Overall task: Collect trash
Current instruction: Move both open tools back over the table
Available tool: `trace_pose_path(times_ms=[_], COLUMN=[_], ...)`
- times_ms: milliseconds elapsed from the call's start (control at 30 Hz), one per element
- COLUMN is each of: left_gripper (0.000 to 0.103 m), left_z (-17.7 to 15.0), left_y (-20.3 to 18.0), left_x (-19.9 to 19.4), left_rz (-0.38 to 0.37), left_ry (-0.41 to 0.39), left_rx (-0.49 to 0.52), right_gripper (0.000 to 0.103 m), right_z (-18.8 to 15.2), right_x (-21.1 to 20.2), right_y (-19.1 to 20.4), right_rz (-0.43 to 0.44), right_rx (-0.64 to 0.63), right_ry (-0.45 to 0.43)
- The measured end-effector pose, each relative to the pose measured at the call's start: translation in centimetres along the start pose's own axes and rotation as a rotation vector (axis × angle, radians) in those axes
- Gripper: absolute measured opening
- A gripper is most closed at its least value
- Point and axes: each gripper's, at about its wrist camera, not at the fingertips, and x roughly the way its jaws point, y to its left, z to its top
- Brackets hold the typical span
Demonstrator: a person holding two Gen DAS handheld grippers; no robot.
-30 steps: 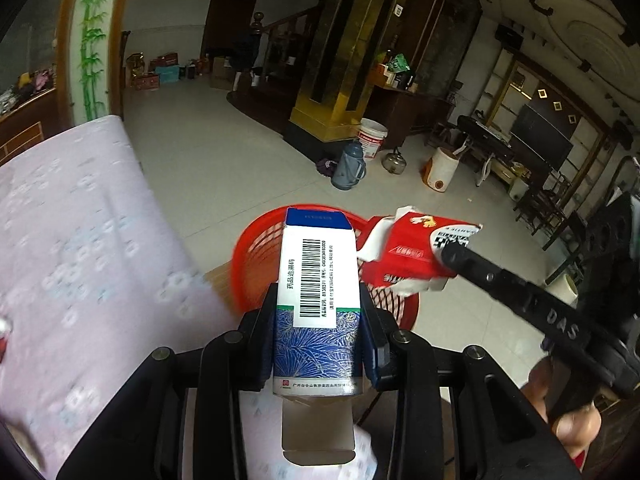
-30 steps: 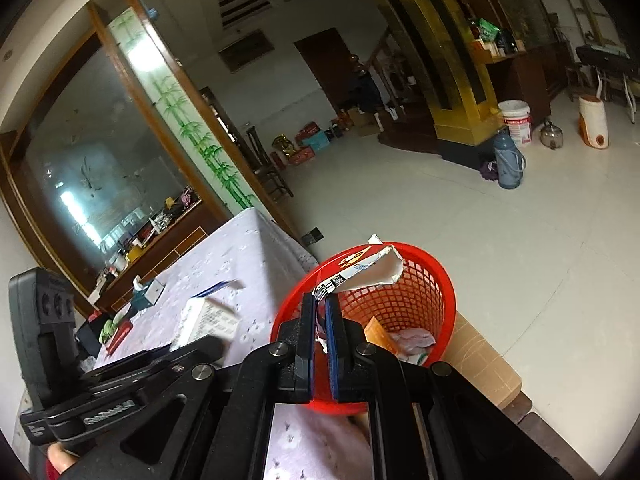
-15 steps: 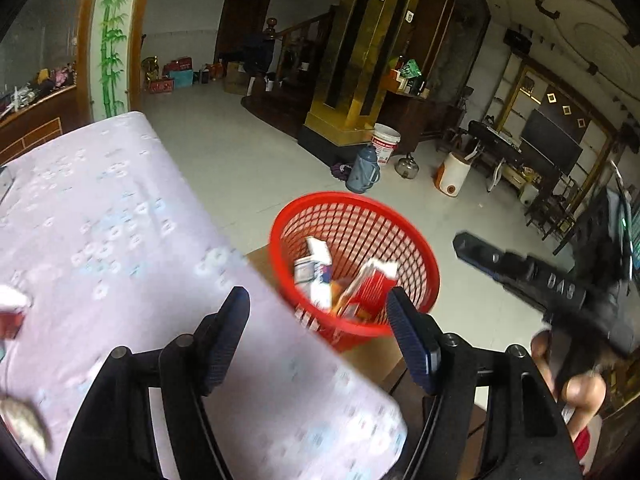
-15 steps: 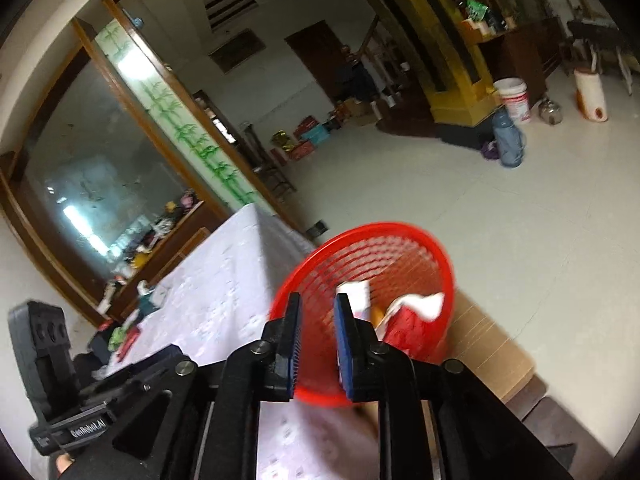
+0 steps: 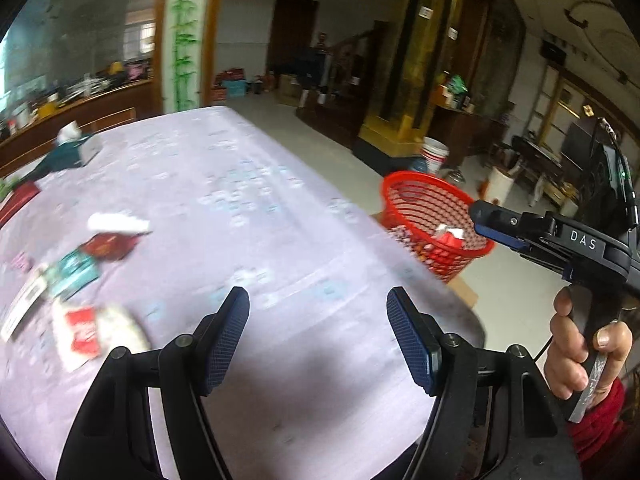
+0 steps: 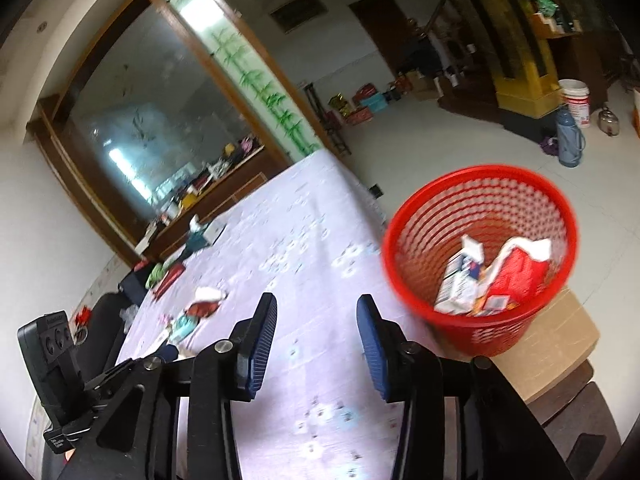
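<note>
Both tongs released, empty: left gripper (image 5: 318, 320) and right gripper (image 6: 316, 320) hang with jaws spread above the lilac flowered tablecloth (image 5: 248, 184). Red mesh basket (image 6: 480, 200) sits on a cardboard box (image 6: 560, 344) just beside the table edge, holding crumpled red-and-white packaging (image 6: 516, 268). More wrappers (image 5: 80, 272) lie scattered on the cloth, blurred. Bare hand (image 5: 580, 344) grips the right handle.
</note>
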Motion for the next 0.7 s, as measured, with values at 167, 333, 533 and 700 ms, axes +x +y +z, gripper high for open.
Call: trace_pose_path(times_ms=[167, 333, 533, 700], left_gripper=[0.070, 0.070, 0.070, 0.070], left_z=[-2.0, -3.1, -3.7, -4.8], left_y=[3.8, 7.3, 10.9, 15.3], left_x=[-2.1, -4.2, -6.9, -9.9], left_rz=[0.054, 0.103, 0.197, 0.259], left_ry=[-0.021, -0.052, -0.050, -0.073], left_rx=[-0.072, -0.146, -0.171, -0.237], right_gripper=[0.045, 0.045, 0.045, 0.048], right_z=[-1.3, -2.3, -3.0, -3.9], right_x=[1.8, 3.1, 4.5, 6.7], right_y=[1.8, 4.1, 7.0, 10.5], right_rz=[0.024, 0.040, 0.068, 0.101], right_rx=[-0.030, -0.084, -0.158, -0.263], right_ry=[0.060, 0.102, 0.143, 0.204])
